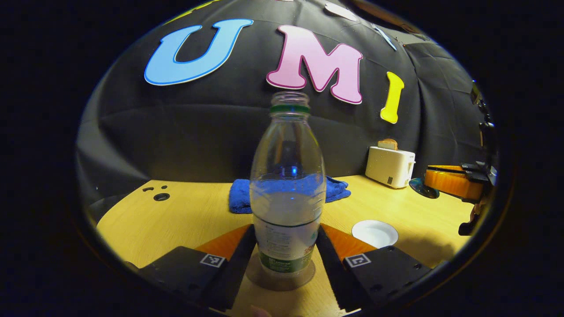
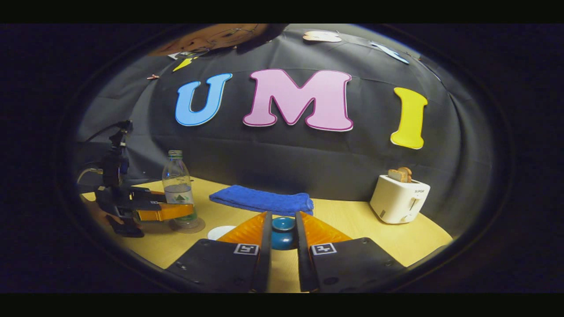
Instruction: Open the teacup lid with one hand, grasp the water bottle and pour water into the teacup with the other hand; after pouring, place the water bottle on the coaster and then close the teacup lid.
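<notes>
On tabletop [image 1: 176,215], water bottle [image 1: 287,193] stands upright on coaster [image 1: 282,276] btwn left gripper [image 1: 285,251] fingers, grasped; right gripper [image 2: 282,240] clenched on blue teacup lid [image 2: 283,223]; teacup [image 2: 283,240] below.

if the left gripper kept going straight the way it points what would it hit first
The water bottle. It stands upright on the coaster, right between the left gripper jaws, which sit close on either side. Whether they already press on it is unclear. The blue towel lies farther behind.
</notes>
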